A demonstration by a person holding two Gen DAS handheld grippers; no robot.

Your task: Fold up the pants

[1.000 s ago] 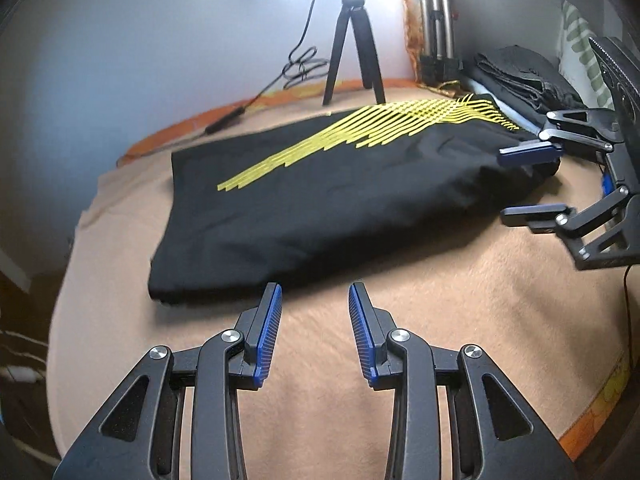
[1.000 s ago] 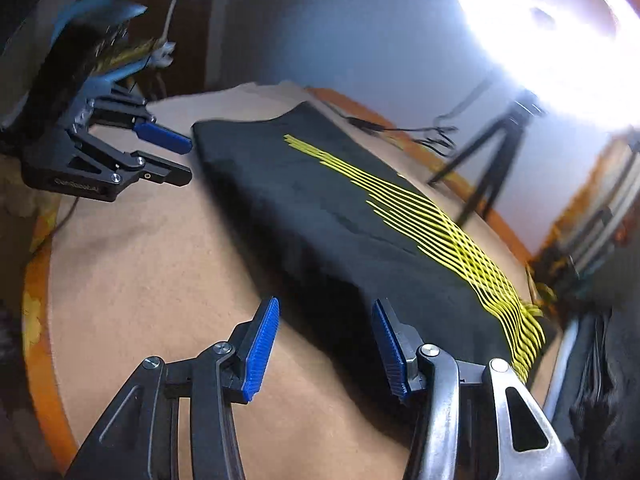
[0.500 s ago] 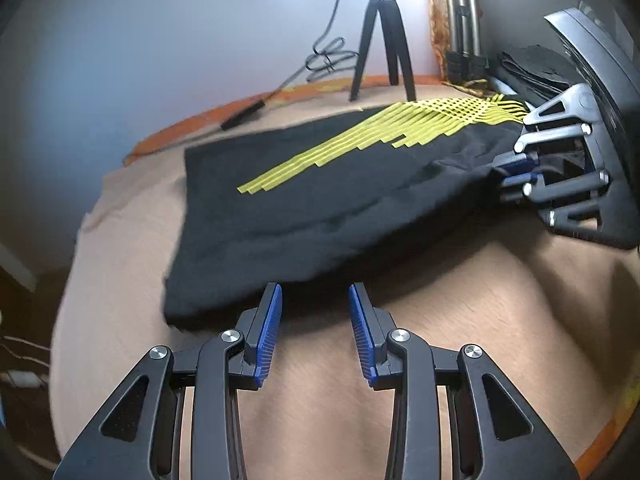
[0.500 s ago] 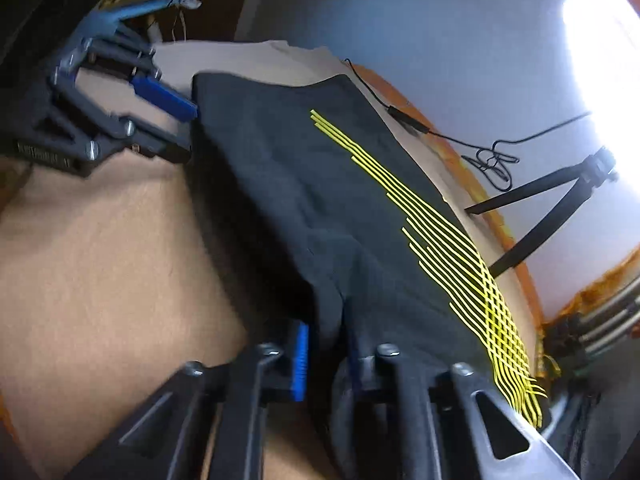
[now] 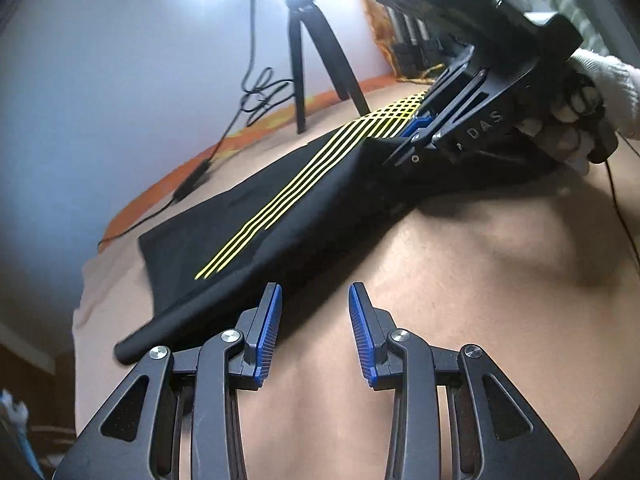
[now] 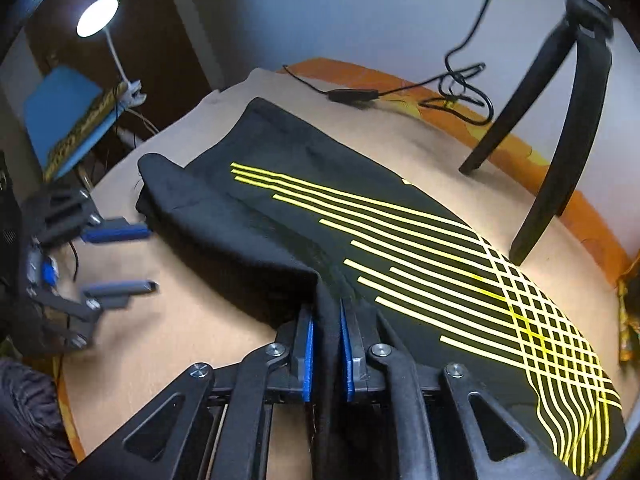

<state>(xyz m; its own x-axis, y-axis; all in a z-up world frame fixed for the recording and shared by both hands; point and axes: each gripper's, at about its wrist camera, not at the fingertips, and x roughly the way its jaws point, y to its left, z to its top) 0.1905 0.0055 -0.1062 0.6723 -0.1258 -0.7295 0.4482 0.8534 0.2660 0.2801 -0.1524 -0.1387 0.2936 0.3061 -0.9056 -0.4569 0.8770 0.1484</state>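
Black pants [image 5: 312, 208] with yellow stripes lie folded on a tan blanket [image 5: 460, 280]. In the right wrist view the pants [image 6: 360, 216] spread ahead, their near edge lifted into a ridge. My right gripper [image 6: 327, 354] is shut on that near edge of the black cloth; it also shows in the left wrist view [image 5: 416, 136], raised at the pants' far right end. My left gripper [image 5: 315, 334] is open and empty, just in front of the pants' near rolled edge. It shows blurred in the right wrist view [image 6: 120, 260].
A black tripod [image 5: 316, 52] stands behind the pants, with a black cable [image 5: 224, 136] along the orange border. In the right wrist view a tripod leg [image 6: 560, 152] stands by the pants. A lit desk lamp [image 6: 98, 16] and a blue book [image 6: 68, 120] lie beyond the bed's left edge.
My right gripper has shut on the pants' near edge and lifted it, pulling the cloth into a ridge. My left gripper has moved closer to the pants' other end, still open.
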